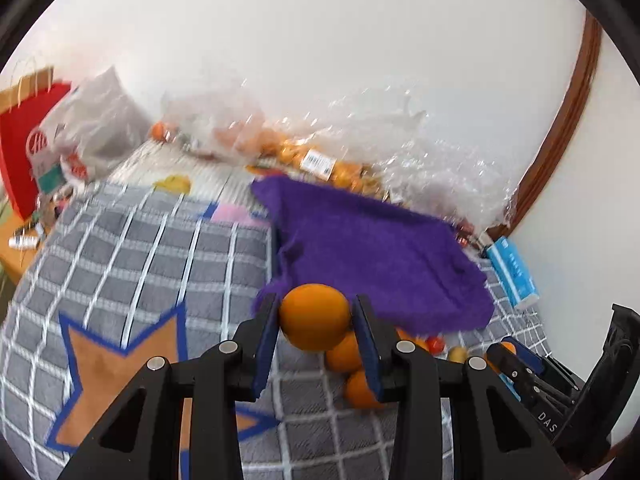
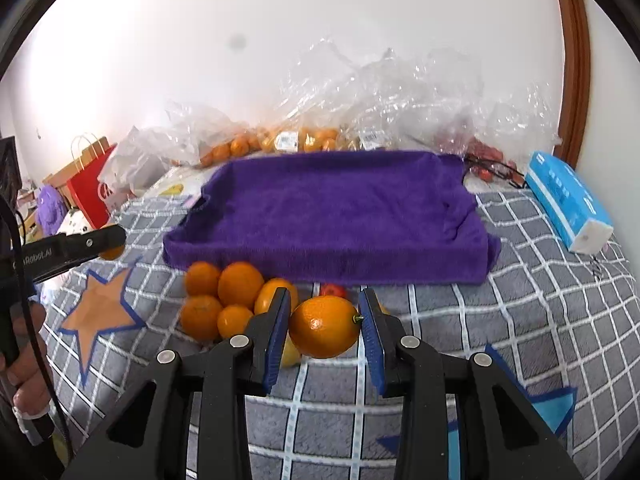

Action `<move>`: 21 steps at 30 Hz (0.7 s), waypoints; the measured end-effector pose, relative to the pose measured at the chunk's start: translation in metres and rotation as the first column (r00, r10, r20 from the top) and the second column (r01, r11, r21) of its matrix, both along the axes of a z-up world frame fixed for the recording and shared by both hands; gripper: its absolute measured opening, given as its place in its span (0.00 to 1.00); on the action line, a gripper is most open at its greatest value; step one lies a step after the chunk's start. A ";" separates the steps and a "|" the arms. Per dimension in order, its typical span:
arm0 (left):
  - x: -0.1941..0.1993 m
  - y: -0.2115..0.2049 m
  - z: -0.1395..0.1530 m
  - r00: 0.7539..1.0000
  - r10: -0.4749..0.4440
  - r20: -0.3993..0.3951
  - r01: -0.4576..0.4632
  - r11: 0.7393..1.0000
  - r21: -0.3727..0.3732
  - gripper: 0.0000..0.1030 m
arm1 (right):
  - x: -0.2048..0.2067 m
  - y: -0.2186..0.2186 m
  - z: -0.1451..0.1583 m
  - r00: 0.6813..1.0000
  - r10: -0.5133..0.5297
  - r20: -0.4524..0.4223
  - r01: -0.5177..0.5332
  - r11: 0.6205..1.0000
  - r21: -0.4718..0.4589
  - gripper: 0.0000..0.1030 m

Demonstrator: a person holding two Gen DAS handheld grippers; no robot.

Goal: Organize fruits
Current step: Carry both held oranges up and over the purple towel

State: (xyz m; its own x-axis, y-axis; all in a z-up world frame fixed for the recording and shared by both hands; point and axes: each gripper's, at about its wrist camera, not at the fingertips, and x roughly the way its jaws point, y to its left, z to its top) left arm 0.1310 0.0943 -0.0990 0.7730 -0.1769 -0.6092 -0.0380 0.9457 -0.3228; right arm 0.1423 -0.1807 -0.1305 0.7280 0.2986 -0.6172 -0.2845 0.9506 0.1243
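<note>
Left gripper (image 1: 315,322) was pinching an orange (image 1: 315,317), blue pads (image 1: 269,344) pressed on both its sides, fruit clear of the bed cover. Right gripper (image 2: 325,326) likewise was clamped on a second orange (image 2: 324,326), stem end against the right pad, also off the surface.

Surface was a bed with a grey checked cover (image 2: 540,300), star patches (image 2: 100,312) on it. Purple towel (image 2: 332,212) was draped over a tray-like shape toward the far edge of the bed, nothing visible on it.

Loose pile of oranges (image 2: 224,296) sat on the cover just beside the towel's near-left corner, pieces touching each other. One small red fruit (image 2: 333,290) sat at the towel's near edge, partly hidden behind the right gripper's orange. Something yellow (image 2: 290,354) lay under that orange; couldn't tell what.

Along the far edge by the wall: crumpled clear plastic bags (image 2: 400,92), more oranges in them (image 2: 240,146). Blue tissue pack (image 2: 568,204) at the right edge of the bed. Red paper bag (image 2: 86,196) past the left edge.

Right wrist view caught the left gripper at the frame's left, a person's hand (image 2: 22,364) on its handle. Left wrist view was motion-blurred.
</note>
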 end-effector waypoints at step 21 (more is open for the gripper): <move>0.101 -0.015 0.005 0.997 -0.045 0.056 0.045 0.999 0.005 0.34 | 0.108 0.008 0.029 0.996 -0.037 0.080 0.033 0.998 0.044 0.34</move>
